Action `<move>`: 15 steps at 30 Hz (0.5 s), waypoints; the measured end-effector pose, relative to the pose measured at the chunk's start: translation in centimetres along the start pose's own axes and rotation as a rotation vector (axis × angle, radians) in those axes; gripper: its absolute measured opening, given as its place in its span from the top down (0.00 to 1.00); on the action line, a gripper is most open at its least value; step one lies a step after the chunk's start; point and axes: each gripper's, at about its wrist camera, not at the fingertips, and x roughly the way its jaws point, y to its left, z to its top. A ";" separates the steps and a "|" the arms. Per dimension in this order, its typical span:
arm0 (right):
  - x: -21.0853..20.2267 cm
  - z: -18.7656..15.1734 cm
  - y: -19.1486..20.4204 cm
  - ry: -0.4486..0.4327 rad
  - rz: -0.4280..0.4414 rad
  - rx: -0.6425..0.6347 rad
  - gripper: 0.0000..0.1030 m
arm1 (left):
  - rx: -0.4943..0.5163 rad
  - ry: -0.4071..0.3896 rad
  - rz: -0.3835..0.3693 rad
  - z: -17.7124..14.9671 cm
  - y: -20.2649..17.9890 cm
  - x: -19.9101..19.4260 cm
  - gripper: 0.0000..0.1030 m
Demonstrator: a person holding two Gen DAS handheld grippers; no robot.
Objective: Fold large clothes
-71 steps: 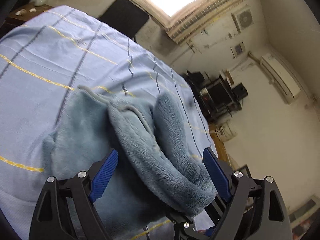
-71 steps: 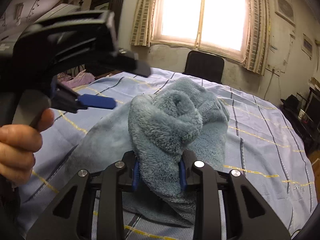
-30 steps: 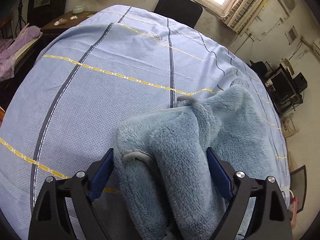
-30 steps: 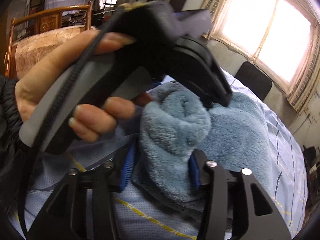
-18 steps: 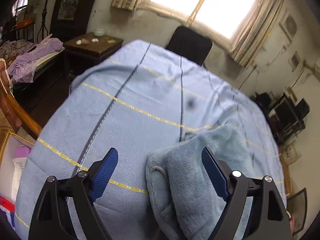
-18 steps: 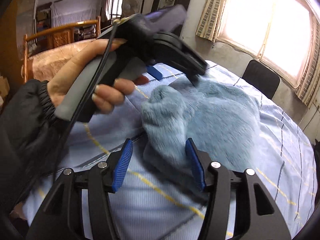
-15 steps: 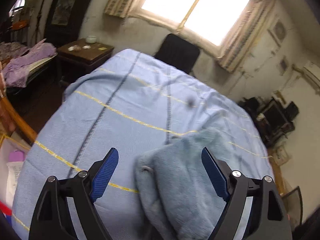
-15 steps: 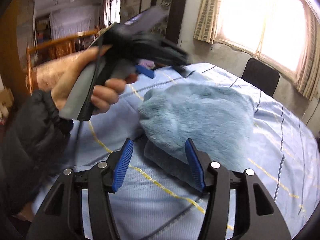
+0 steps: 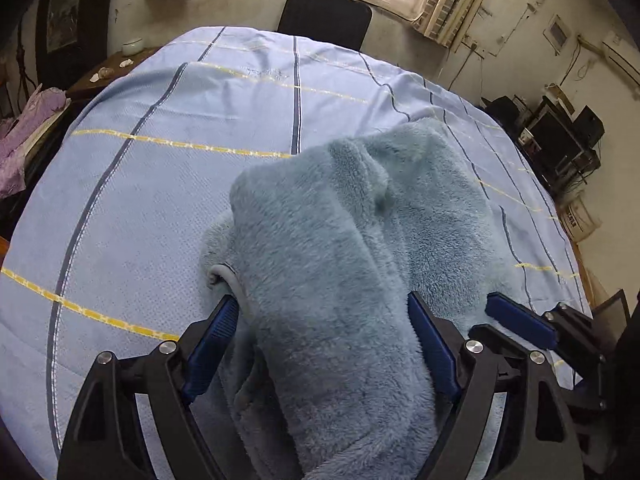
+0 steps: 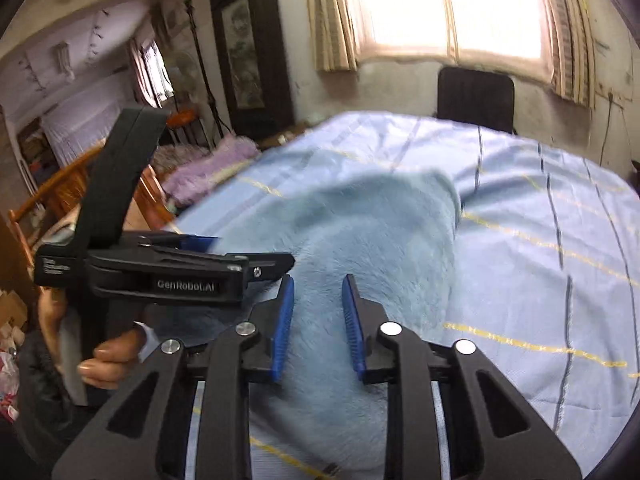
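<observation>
The left claw [image 9: 322, 334], jaws spread wide, has come back down over the folded edge of the fleece garment [image 9: 360, 240], straddling it without pinching. The right claw [image 10: 318, 316] has narrowed but grips nothing. With both released, the fold looks laid flat on the striped bedsheet [image 9: 160, 160].

Both wrist views look forward along their jaws, close above the fluffy grey-blue fleece garment [image 9: 340, 248] [image 10: 372, 240], toward the shared black chair [image 9: 325, 16] [image 10: 475, 98].
</observation>
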 end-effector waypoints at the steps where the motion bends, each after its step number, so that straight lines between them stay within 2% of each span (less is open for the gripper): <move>1: 0.6 -0.4 -0.4 0.012 -0.010 -0.002 0.79 | 0.006 -0.003 0.008 0.0 -0.2 0.1 0.16; 8: 0.8 -1.8 -0.4 0.007 -0.009 -0.022 0.79 | 0.019 -0.021 0.042 -0.5 -0.8 -0.3 0.16; 15: 0.3 -2.3 0.5 -0.008 -0.058 -0.079 0.79 | 0.054 -0.057 0.099 -0.5 -1.9 -0.9 0.17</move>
